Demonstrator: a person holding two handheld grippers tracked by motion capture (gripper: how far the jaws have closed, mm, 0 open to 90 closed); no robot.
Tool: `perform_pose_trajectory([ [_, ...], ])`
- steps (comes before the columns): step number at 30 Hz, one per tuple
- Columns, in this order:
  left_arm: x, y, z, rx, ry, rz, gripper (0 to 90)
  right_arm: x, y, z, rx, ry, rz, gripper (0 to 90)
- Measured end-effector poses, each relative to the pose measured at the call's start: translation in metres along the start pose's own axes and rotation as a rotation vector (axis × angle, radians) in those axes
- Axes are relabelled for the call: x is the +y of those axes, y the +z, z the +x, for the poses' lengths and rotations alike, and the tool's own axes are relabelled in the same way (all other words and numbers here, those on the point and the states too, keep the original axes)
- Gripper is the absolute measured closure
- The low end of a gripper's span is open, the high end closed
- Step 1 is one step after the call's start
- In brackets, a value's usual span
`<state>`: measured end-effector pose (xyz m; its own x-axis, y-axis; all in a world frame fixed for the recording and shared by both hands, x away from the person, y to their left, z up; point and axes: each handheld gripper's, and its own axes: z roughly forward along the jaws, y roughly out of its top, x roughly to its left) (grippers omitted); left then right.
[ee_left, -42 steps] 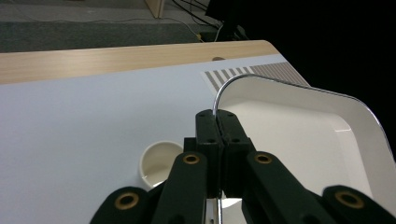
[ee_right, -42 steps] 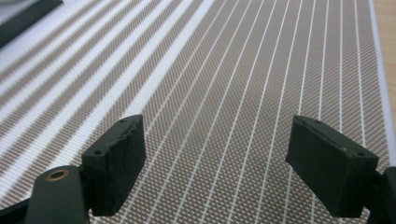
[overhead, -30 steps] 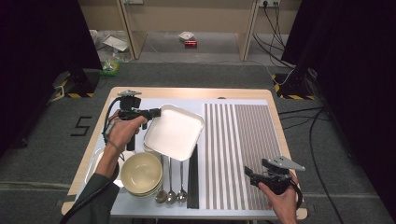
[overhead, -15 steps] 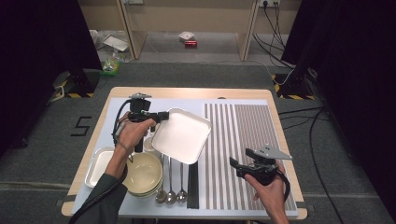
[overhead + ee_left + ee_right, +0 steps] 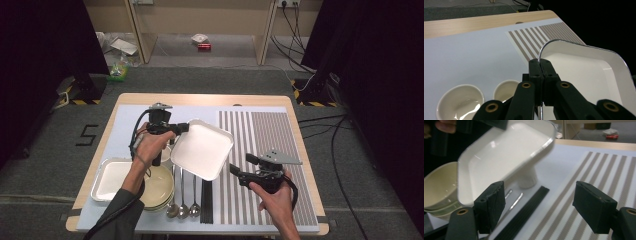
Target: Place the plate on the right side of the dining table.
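A white square tray point(image 5: 202, 149) hangs tilted above the table, held by its left rim. My left gripper point(image 5: 181, 128) is shut on that rim; in the left gripper view the jaws point(image 5: 540, 68) pinch the tray's point(image 5: 586, 75) thin edge. My right gripper point(image 5: 241, 165) is to the tray's right, pointing left at its near corner, open with nothing between its jaws. In the right gripper view the right gripper point(image 5: 542, 207) stands wide, and the tray point(image 5: 504, 157) is just ahead and above.
Stacked cream bowls point(image 5: 161, 187) and a second white tray point(image 5: 112, 177) sit at the front left. Spoons point(image 5: 182, 202) and black chopsticks point(image 5: 206, 200) lie beside them. A white cup point(image 5: 527, 178) stands under the raised tray. The striped mat point(image 5: 272, 135) covers the right half.
The left gripper has carried the tray to the right and a little nearer. The right gripper has risen and moved left toward the tray's near corner.
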<state>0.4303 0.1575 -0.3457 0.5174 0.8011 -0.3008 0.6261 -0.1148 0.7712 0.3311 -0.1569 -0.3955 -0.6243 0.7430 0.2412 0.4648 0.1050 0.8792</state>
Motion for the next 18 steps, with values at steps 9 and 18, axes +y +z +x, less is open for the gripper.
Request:
perform_pose_trajectory([
  [9,-0.002,0.007,-0.012,-0.025,0.016,-0.007,88.4,0.000,0.011,0.005,0.017,0.037,-0.006,27.5],
  [18,-0.005,0.005,-0.016,-0.051,0.031,-0.017,88.0,-0.002,0.017,-0.001,0.045,0.140,-0.023,47.1],
])
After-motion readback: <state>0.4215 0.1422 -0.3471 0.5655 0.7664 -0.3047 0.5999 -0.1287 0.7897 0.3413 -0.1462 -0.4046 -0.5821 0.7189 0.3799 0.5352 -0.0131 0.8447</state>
